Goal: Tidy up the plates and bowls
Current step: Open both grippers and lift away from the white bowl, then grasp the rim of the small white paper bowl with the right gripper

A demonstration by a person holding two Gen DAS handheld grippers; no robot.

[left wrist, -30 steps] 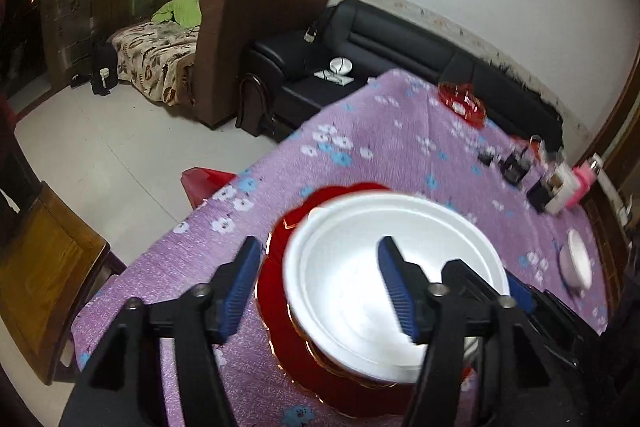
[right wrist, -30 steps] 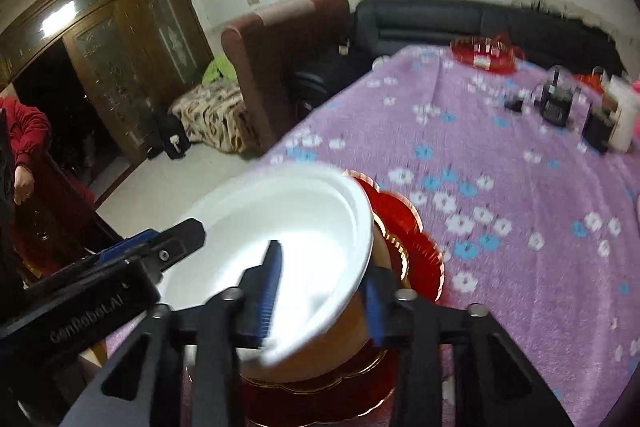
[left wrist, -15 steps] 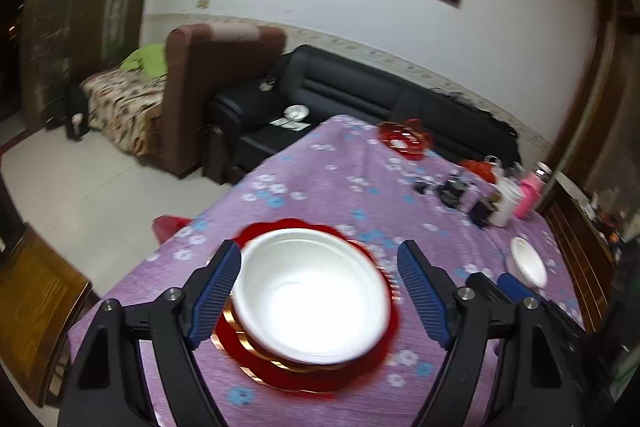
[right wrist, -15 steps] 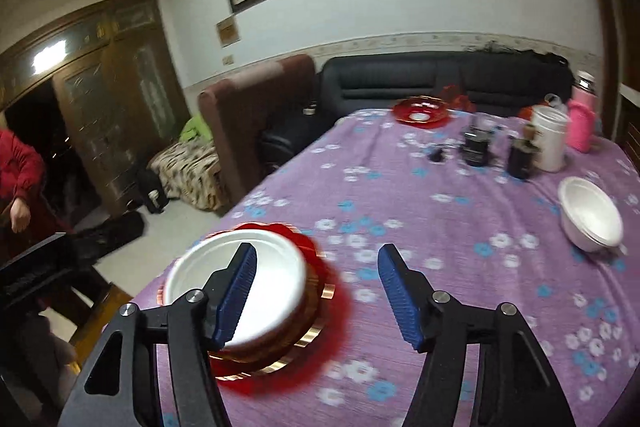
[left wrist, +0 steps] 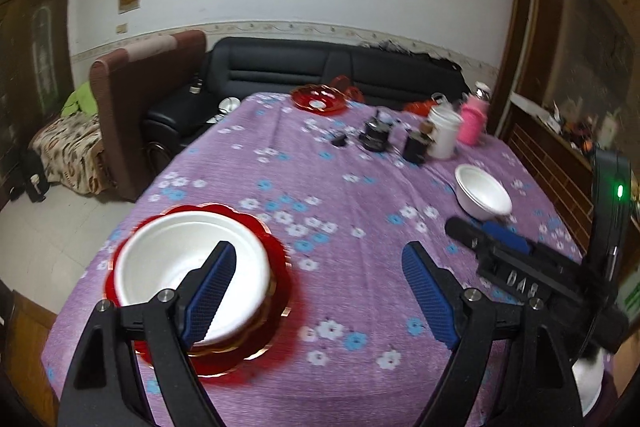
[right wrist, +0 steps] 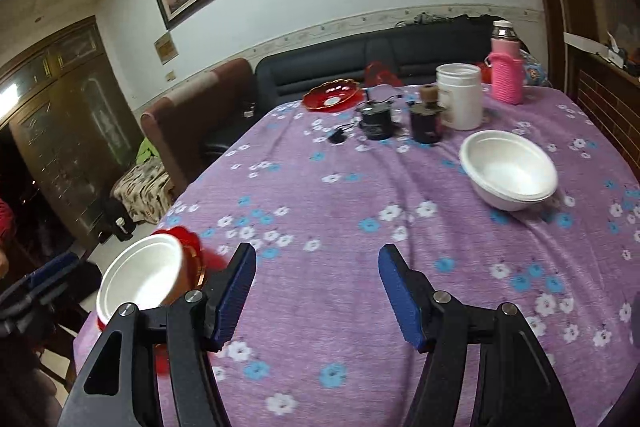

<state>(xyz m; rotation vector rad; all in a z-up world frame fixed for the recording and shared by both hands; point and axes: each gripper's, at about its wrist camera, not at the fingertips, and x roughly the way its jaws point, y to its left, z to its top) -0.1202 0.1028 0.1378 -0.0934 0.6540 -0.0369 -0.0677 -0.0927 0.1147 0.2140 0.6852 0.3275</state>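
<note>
Mid-cloth [right wrist: 344,211] lay bare between stacked bowl [left wrist: 188,267] on red plate [left wrist: 280,291] and 2nd bowl [right wrist: 508,167]. Jars [right wrist: 458,95], pink flask [right wrist: 507,71] and red dish [right wrist: 332,97] crowded the far edge.

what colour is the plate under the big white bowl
Red with a gold scalloped rim, beneath the large white foam bowl; clearest in the left wrist view.
</note>
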